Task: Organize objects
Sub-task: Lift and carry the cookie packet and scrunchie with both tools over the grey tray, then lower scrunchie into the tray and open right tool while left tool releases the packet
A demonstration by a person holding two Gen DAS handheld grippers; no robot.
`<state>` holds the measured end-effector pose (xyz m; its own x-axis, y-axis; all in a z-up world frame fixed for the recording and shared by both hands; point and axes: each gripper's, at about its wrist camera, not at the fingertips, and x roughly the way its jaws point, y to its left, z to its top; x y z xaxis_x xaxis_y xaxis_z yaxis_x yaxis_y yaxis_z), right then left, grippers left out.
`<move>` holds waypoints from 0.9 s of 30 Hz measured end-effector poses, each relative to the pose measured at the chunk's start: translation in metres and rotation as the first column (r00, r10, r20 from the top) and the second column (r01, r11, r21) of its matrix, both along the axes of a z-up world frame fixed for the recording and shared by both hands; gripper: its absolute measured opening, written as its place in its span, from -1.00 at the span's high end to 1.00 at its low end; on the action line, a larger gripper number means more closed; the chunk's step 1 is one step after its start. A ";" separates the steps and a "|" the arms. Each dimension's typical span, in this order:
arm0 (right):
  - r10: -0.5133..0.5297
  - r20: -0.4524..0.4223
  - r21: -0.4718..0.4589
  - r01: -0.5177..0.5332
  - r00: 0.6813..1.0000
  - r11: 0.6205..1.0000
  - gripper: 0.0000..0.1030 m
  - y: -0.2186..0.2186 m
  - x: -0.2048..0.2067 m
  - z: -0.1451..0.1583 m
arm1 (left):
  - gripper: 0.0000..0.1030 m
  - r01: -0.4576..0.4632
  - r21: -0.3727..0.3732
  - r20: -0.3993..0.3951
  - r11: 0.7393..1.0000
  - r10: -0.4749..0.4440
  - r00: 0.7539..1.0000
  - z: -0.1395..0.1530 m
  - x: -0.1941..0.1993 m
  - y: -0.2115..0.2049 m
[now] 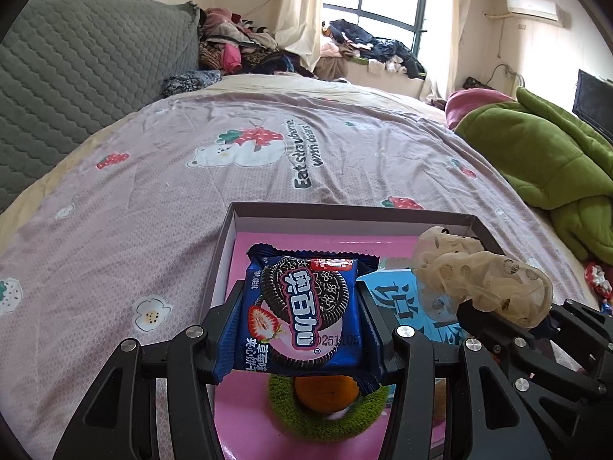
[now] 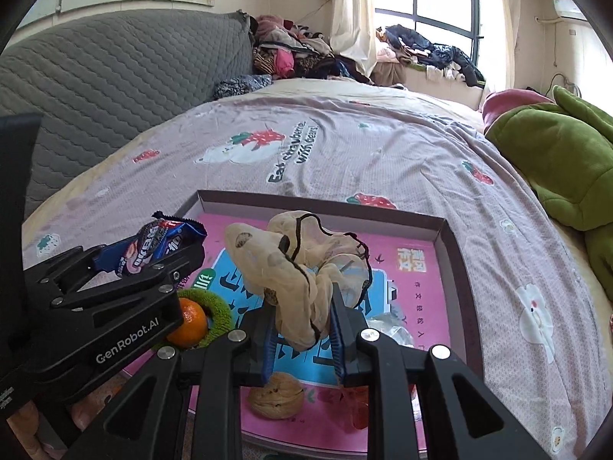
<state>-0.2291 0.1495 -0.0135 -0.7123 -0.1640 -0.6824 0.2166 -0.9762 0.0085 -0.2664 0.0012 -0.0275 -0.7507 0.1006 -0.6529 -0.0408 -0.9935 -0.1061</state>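
Note:
My left gripper (image 1: 302, 329) is shut on a blue Oreo cookie packet (image 1: 302, 306) and holds it above a shallow box (image 1: 345, 216) with a pink and blue printed floor. The packet also shows in the right wrist view (image 2: 153, 247). My right gripper (image 2: 302, 326) is shut on a beige sheer scrunchie (image 2: 291, 264) and holds it above the same box (image 2: 456, 268); the scrunchie shows at the right of the left wrist view (image 1: 479, 272). In the box lie an orange (image 2: 189, 322) inside a green knitted ring (image 2: 216, 306), a walnut (image 2: 276, 398) and a red wrapped item (image 2: 352, 406).
The box sits on a bed with a pink strawberry-print cover (image 1: 230, 145). A grey quilted headboard (image 1: 76, 76) is at the left, a green blanket (image 1: 544, 161) at the right, and piles of clothes (image 1: 245, 46) at the far end by the window.

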 end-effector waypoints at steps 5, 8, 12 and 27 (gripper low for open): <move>-0.028 0.018 0.009 0.028 0.999 1.000 0.54 0.000 -0.004 -0.004 | -0.07 -0.002 0.002 0.013 1.000 0.002 1.000 -0.004 -0.003 -0.001; -0.037 0.019 0.010 0.037 0.999 0.999 0.54 0.000 -0.006 -0.005 | -0.07 -0.005 0.007 0.022 1.000 0.005 1.000 -0.006 -0.003 -0.002; -0.041 0.023 0.023 0.041 0.999 0.999 0.53 -0.002 -0.010 -0.005 | -0.07 -0.012 0.005 0.035 1.000 0.012 0.999 -0.011 -0.007 -0.003; -0.042 0.075 0.044 0.039 0.996 0.998 0.53 -0.011 -0.018 -0.021 | -0.07 -0.024 -0.011 0.063 1.000 0.025 0.998 -0.019 -0.012 -0.005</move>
